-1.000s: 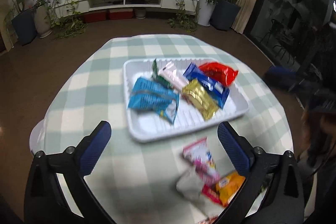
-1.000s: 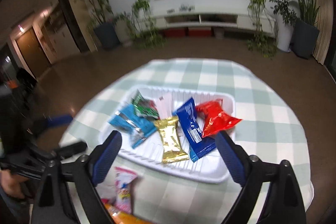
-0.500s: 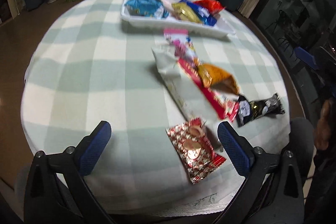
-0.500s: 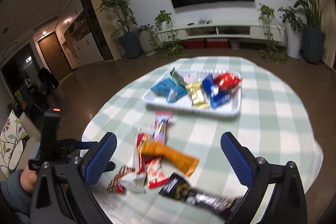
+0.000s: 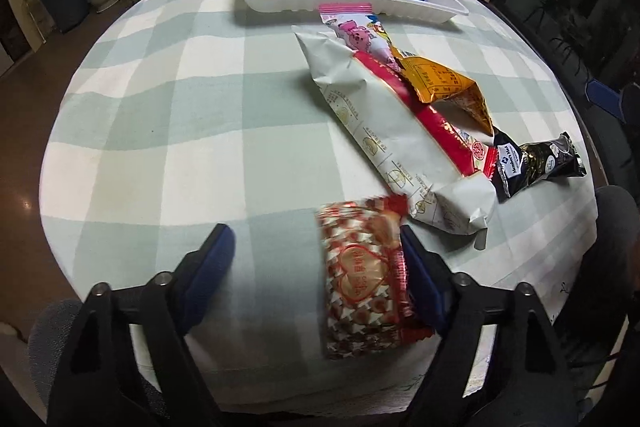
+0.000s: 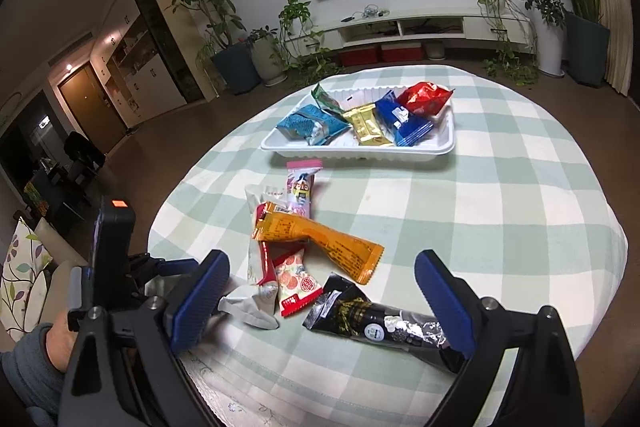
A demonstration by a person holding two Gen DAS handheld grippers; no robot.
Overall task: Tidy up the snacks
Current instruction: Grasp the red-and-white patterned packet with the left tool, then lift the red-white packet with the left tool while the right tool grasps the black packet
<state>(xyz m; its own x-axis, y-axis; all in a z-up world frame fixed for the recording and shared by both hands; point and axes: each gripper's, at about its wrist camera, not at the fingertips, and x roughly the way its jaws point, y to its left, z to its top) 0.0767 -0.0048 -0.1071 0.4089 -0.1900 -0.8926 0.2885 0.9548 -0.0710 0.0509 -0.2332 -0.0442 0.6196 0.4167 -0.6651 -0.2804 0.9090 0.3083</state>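
A white tray (image 5: 348,1) at the table's far side holds several snack packets; it also shows in the right wrist view (image 6: 360,151). Loose snacks lie in a pile: a long white packet (image 5: 384,131), a pink cartoon packet (image 5: 356,27), an orange packet (image 5: 444,85), a red bar (image 5: 436,123) and a black packet (image 5: 536,163). My left gripper (image 5: 316,251) is open low over the near edge, with a red-and-white heart packet (image 5: 360,275) between its fingers, against the right one. My right gripper (image 6: 324,283) is open over the black packet (image 6: 384,323).
The round table has a green-and-white checked cloth (image 5: 172,115). In the right wrist view the left gripper's body and the hand holding it (image 6: 112,267) sit at the table's left edge. Potted plants, a TV shelf and dark floor surround the table.
Both grippers pulled back from over the tray to the near edge of the table. The left gripper has dropped low around the heart packet.
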